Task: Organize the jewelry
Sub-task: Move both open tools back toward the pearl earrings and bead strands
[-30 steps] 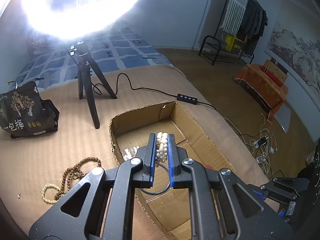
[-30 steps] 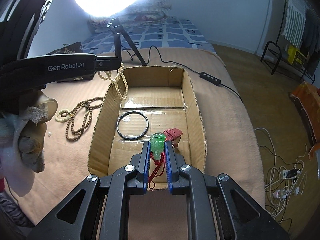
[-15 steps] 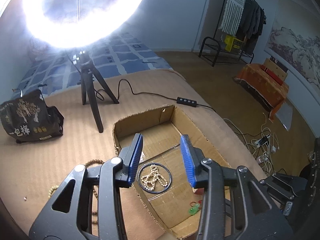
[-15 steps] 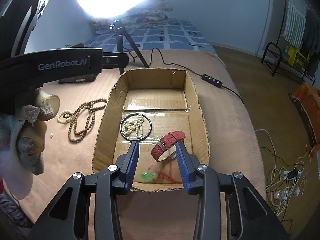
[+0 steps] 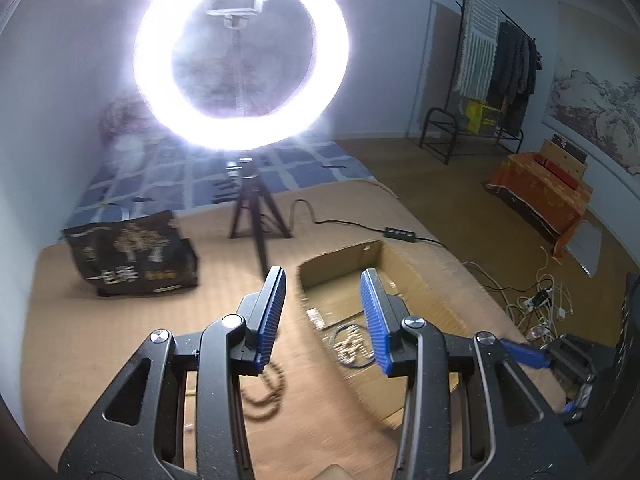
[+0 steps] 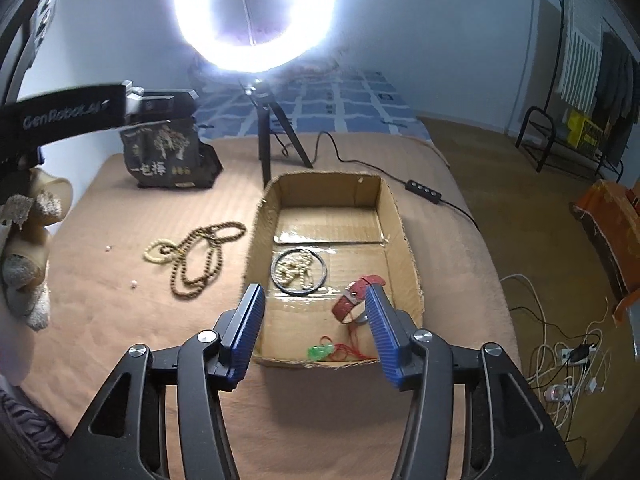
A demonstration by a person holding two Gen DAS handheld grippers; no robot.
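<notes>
Inside the cardboard box on the tan bedcover, a pale bead bracelet lies within a thin dark ring near the middle of the floor. Toward the box's right wall sits a red strap, and against its near wall a green pendant rests on a red cord. Left of the box, on the cover, a brown bead necklace sprawls beside a cream bead strand, both outside it.

Just short of the box's near wall hangs the right gripper, its blue-padded jaws opening with nothing between them; the pendant lies below, untouched. At the box's left wall the left gripper hangs with jaws spread apart and holding nothing; its view is motion-blurred, though the bracelet and ring show beneath its right finger.

Beyond the box's far end a ring light blazes on a black tripod, its cable running past the box's far right corner to an inline switch. A dark printed bag stands left of the tripod. A gloved hand grips the left device at the right view's left edge.
</notes>
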